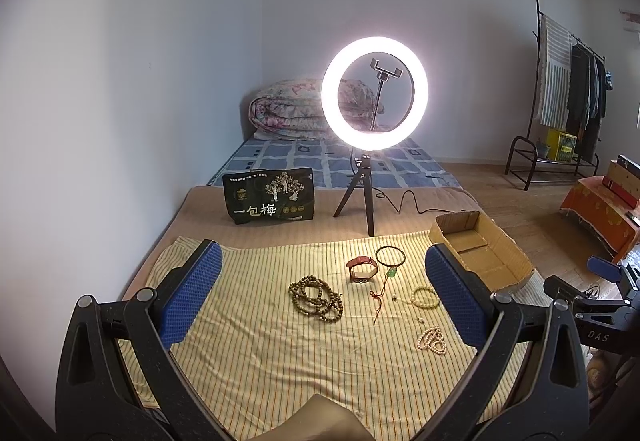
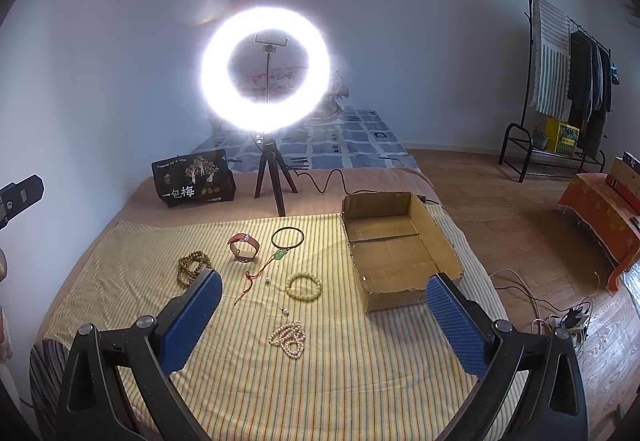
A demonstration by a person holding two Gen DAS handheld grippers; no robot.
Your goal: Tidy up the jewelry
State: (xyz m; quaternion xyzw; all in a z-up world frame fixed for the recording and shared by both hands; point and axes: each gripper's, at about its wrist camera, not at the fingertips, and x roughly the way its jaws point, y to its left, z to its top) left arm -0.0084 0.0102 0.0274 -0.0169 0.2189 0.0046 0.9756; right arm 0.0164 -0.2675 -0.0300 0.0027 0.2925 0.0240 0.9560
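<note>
Jewelry lies on a yellow striped cloth (image 1: 260, 353): brown wooden beads (image 1: 317, 299), a red-strap watch (image 1: 362, 269), a dark bangle (image 1: 390, 256), a green pendant on a red cord (image 1: 390, 274), a pale bead bracelet (image 1: 425, 297) and white beads (image 1: 432, 339). An open, empty cardboard box (image 2: 394, 245) stands at the cloth's right. My left gripper (image 1: 323, 297) is open above the cloth, holding nothing. My right gripper (image 2: 323, 315) is open and empty, with the white beads (image 2: 289, 339) between its fingers' lines and the pale bracelet (image 2: 304, 286) just beyond.
A lit ring light on a tripod (image 1: 374, 93) stands behind the cloth, its cable trailing right. A dark snack bag (image 1: 269, 196) leans at the back left. A folded quilt (image 1: 288, 109), a clothes rack (image 1: 568, 89) and floor cables (image 2: 560, 315) lie around.
</note>
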